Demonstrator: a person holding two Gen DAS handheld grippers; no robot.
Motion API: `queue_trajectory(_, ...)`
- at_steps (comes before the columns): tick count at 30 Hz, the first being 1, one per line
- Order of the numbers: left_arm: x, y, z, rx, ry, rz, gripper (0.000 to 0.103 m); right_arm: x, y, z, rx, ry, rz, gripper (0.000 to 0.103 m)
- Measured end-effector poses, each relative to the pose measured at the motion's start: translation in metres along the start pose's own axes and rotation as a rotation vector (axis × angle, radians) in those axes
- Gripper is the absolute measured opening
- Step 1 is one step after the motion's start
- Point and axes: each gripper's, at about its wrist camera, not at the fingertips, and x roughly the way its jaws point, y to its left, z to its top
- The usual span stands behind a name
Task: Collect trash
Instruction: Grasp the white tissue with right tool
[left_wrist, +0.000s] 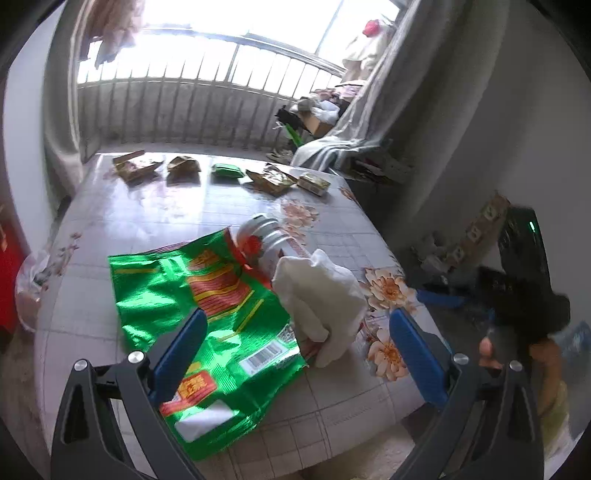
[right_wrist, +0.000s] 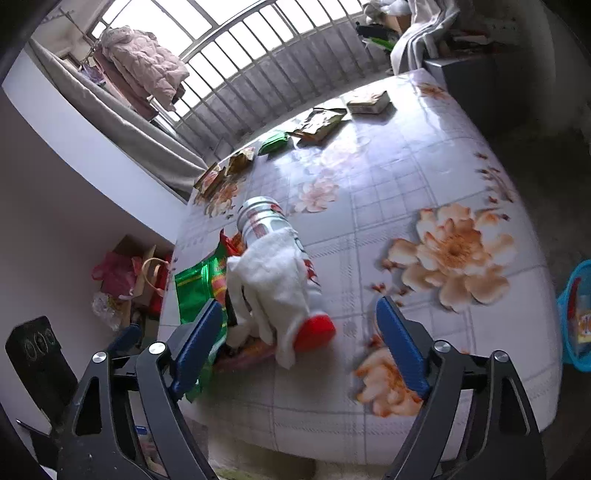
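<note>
A shiny green snack bag (left_wrist: 207, 314) lies flat near the table's front edge, also in the right wrist view (right_wrist: 201, 284). A plastic bottle with a red cap (right_wrist: 273, 236) lies on its side beside it, with a crumpled white tissue (left_wrist: 325, 295) draped over it (right_wrist: 273, 284). My left gripper (left_wrist: 295, 332) is open, its fingers either side of the bag and tissue. My right gripper (right_wrist: 299, 325) is open, just in front of the bottle's red cap (right_wrist: 316, 330) and the tissue.
The table (right_wrist: 406, 177) has a floral cloth. Several small wrappers and boxes (left_wrist: 221, 171) lie in a row at its far edge. A blue basket (right_wrist: 576, 314) is off the right side. Bags and clutter (right_wrist: 125, 284) sit on the floor at left.
</note>
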Motion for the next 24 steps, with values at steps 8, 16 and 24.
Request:
queue_trajectory(8, 0.019, -0.002, -0.002, 0.044, 0.033, -0.062, 0.072, 0.036, 0.015, 0.008, -0.042, 0.058, -0.030, 0.061)
queue_trajectory(16, 0.042, 0.010, -0.013, -0.004, 0.126, -0.097, 0.045, 0.061, 0.019, 0.009, -0.073, 0.099, -0.061, 0.037)
queue_trajectory(24, 0.055, 0.019, -0.014, -0.025, 0.166, -0.092, 0.036, 0.058, 0.013, 0.011, -0.030, 0.093, 0.001, 0.007)
